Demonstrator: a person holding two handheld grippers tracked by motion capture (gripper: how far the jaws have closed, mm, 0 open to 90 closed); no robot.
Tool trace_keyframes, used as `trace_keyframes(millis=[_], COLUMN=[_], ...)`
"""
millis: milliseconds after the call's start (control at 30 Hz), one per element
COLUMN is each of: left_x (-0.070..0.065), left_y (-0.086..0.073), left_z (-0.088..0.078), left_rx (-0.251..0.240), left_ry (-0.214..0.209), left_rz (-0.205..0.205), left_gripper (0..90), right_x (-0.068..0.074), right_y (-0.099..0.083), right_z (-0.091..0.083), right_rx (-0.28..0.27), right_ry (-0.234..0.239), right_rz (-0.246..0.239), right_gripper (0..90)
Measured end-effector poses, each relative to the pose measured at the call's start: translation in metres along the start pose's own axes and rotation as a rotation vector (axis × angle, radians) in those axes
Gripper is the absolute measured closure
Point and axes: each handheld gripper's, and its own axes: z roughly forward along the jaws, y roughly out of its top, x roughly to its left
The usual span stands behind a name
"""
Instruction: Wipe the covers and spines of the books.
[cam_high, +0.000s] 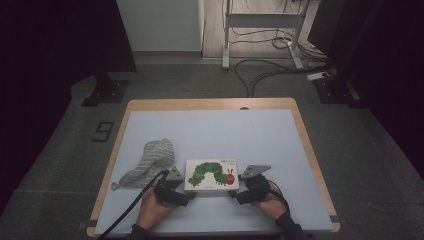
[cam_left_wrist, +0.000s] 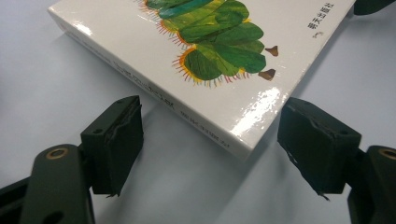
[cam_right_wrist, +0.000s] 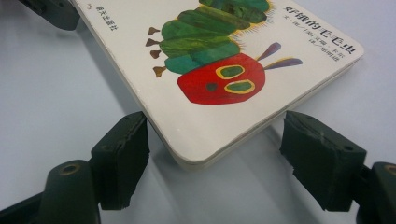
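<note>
Book (cam_high: 212, 175) flat between left gripper (cam_high: 176, 189), right gripper (cam_high: 246, 186), corners unpinched

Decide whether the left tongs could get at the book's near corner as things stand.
Probably yes. The left tongs stand open astride the book's corner, neither pad touching, with bare table around it. The cloth lies off to the side.

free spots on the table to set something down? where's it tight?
Bare: the table's far half beyond the book, and the right side toward the edge. Crowded: the near strip, where the left gripper and right gripper flank the book's corners, with the grey cloth left.
</note>
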Motion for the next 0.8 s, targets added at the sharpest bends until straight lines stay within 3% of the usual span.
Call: trace_keyframes(millis=[333, 500, 633, 667, 767, 800], left_x=[0.019, 0.019, 0.018, 0.018, 0.016, 0.016], left_y=[0.009, 0.009, 0.009, 0.009, 0.008, 0.008], left_z=[0.005, 0.005, 0.004, 0.004, 0.004, 0.004], left_rx=[0.0, 0.004, 0.007, 0.009, 0.014, 0.014], left_ry=[0.024, 0.04, 0.027, 0.027, 0.03, 0.031], left_rz=[-0.007, 0.002, 0.001, 0.003, 0.012, 0.013], left_gripper=[25.2, 26.5, 26.0, 25.7, 25.0, 25.0], right_x=[-0.013, -0.014, -0.011, -0.011, -0.013, -0.012], right_y=[0.013, 0.017, 0.016, 0.016, 0.015, 0.016], right_z=[0.012, 0.016, 0.017, 0.017, 0.015, 0.014], right_rx=[0.001, 0.012, 0.014, 0.015, -0.018, -0.012], right_ry=[-0.029, -0.041, -0.069, -0.064, 0.002, -0.011], right_rz=[0.011, 0.0, -0.025, -0.03, 0.029, 0.018], right_gripper=[23.3, 23.2, 23.4, 21.3, 22.5, 22.6])
